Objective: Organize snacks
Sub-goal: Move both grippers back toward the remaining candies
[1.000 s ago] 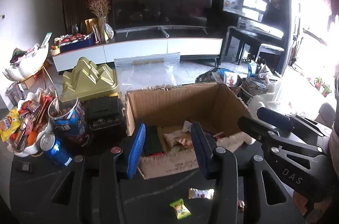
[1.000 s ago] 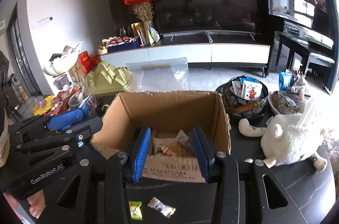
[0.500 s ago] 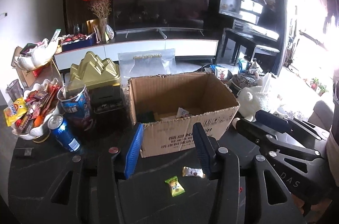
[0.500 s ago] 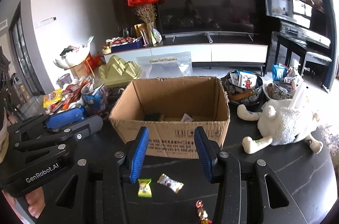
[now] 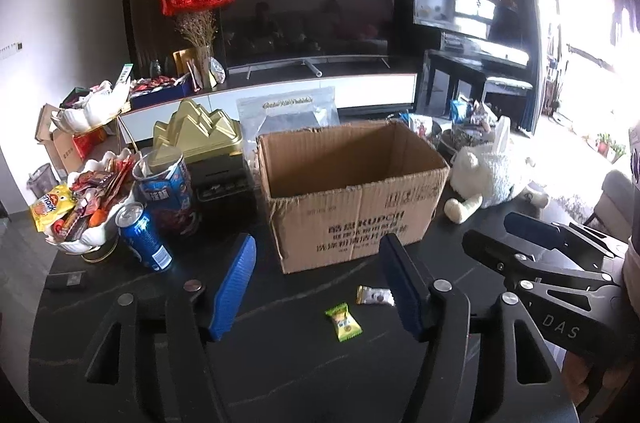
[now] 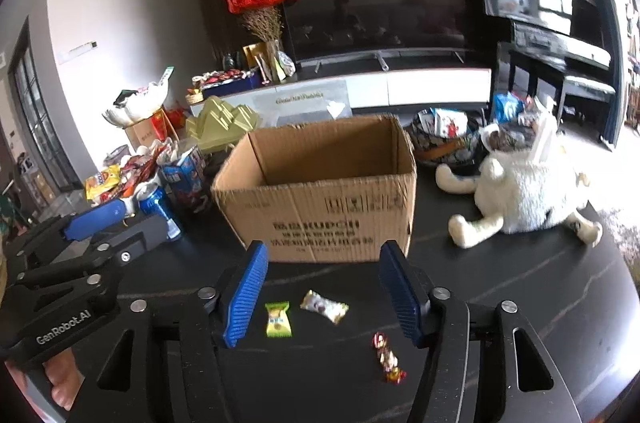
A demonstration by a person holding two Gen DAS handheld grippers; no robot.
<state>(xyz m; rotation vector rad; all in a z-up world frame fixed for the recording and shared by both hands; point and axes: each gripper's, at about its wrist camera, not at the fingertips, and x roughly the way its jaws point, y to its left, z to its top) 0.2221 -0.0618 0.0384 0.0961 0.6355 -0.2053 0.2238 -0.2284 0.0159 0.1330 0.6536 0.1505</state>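
An open cardboard box (image 5: pixel 352 191) (image 6: pixel 320 191) stands on the dark table. In front of it lie loose sweets: a green-wrapped candy (image 5: pixel 343 322) (image 6: pixel 277 319), a silver-wrapped candy (image 5: pixel 374 296) (image 6: pixel 324 306) and a red-and-gold candy (image 6: pixel 386 357). My left gripper (image 5: pixel 320 287) hovers above the table short of the box, its jaws opening with nothing between the blue pads. My right gripper (image 6: pixel 322 291) hangs over the sweets, its jaws likewise opening, empty. Each gripper shows at the other view's edge.
Left of the box stand a blue can (image 5: pixel 144 241), a printed snack tub (image 5: pixel 166 187), a white bowl heaped with snacks (image 5: pixel 86 207) and a gold tin (image 5: pixel 198 135). A white plush toy (image 6: pixel 524 187) and filled baskets (image 6: pixel 444 135) lie to the right. Behind is a TV unit.
Both grippers have pulled back from over the box toward the near table edge, and their jaws have widened. The sweets now lie between and below the pads instead of the box's contents.
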